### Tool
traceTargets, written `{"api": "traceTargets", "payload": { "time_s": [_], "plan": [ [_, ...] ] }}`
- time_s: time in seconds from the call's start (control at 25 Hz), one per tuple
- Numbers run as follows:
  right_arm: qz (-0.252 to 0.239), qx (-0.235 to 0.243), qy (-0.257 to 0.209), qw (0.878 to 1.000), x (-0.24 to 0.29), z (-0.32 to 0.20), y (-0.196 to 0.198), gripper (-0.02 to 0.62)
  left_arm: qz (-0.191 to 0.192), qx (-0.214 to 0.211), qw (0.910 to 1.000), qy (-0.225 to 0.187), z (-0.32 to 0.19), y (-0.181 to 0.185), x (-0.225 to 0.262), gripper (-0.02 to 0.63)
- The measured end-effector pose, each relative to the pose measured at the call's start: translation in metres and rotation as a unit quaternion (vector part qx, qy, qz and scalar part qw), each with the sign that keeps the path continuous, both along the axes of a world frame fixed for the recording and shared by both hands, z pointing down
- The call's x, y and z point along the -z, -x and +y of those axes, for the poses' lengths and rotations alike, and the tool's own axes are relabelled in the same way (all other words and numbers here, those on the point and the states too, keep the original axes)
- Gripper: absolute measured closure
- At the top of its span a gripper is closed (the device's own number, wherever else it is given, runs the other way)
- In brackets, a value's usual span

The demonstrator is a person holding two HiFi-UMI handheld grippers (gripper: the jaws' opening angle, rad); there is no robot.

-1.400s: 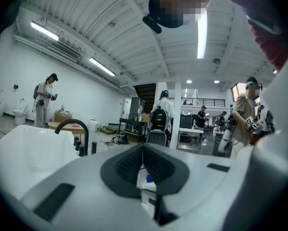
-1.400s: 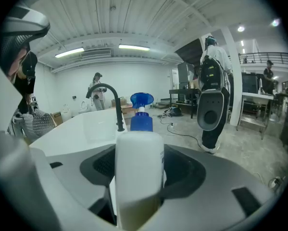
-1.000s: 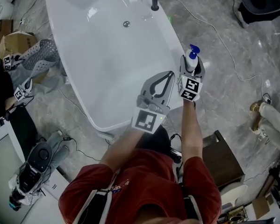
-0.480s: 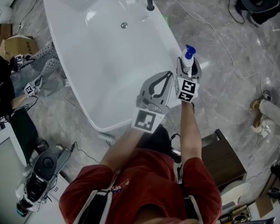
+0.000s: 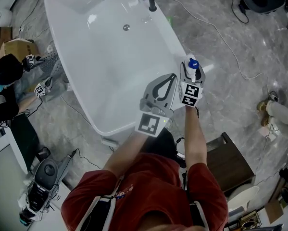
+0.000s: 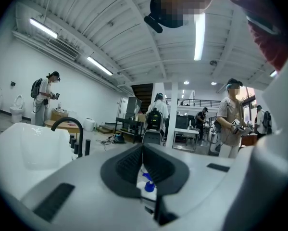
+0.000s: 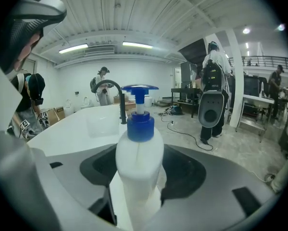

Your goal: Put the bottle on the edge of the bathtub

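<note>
Your right gripper (image 5: 192, 71) is clamped on the pump bottle (image 5: 192, 64) — upright, pump head up, long axis vertical. It hangs at the outer side of the bathtub (image 5: 176, 38) right rim, and the rim lies just to its left, toward the basin. Contact with the rim — can't tell. Your left gripper (image 5: 174, 76) is pressed together, empty, close by over the basin.

Hidden under the right gripper (image 5: 192, 71) in the head view: nearly all of the bottle (image 5: 192, 63), only the blue pump showing. Cropped by the bottom edge in the right gripper view: its base. Cropped at the head view's top: far end of the bathtub (image 5: 116, 125).
</note>
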State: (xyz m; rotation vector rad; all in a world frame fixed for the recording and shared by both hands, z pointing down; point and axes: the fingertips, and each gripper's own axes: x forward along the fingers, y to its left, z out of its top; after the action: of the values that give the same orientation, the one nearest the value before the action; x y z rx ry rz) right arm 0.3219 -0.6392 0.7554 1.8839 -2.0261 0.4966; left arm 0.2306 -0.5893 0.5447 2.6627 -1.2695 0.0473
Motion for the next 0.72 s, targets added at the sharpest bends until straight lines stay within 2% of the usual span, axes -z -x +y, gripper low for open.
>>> {"api": "traceTargets", "payload": {
  "time_s": [0.16, 0.72],
  "plan": [
    [-0.003, 0.002, 0.007, 1.0, -0.005, 0.006, 0.002, 0.322, 0.003, 0.001, 1.0, -0.003, 0.004, 0.002, 0.002, 0.591],
    [-0.021, 0.003, 0.023, 1.0, -0.001, 0.017, 0.004, 0.242, 0.007, -0.005, 0.9998, -0.017, 0.019, 0.001, 0.021, 0.591]
  ]
}}
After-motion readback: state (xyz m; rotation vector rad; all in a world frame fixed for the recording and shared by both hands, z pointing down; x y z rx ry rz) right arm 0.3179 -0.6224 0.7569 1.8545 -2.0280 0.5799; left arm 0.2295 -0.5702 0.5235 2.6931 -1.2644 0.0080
